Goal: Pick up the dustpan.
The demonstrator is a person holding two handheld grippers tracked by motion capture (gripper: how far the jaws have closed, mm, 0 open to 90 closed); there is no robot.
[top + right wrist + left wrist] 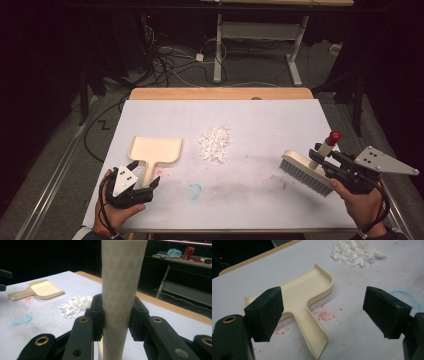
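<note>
Shreds of white paper (215, 144) lie heaped near the middle of the white table cover (260, 200), between a cream dustpan (156, 150) to the left and a brush (306, 172) to the right in the high view. Flat on the cover, the dustpan has its open mouth toward the far edge and its handle pointing back at the person's left hand. The left gripper (146, 176) sits low at that handle's end with its jaws spread wide; in the left gripper view the handle runs up between the two black pads (265, 312) with clear space on either side, so nothing is pressed. Faint red specks are scattered on the cover beside the handle, and a pale blue smudge (195, 189) marks the cover nearer the middle. The right gripper (330, 162) is clamped on the brush's cream handle (122, 290), which stands upright between its jaws in the right gripper view, both pads tight against it. In the high view the handle ends in a red knob (334, 136), and the brush head hangs tilted above the right part of the cover, grey bristles facing down and toward the near edge, well apart from the paper heap. A strip of bare wooden tabletop (220, 93) shows along the far edge of the cover.
</note>
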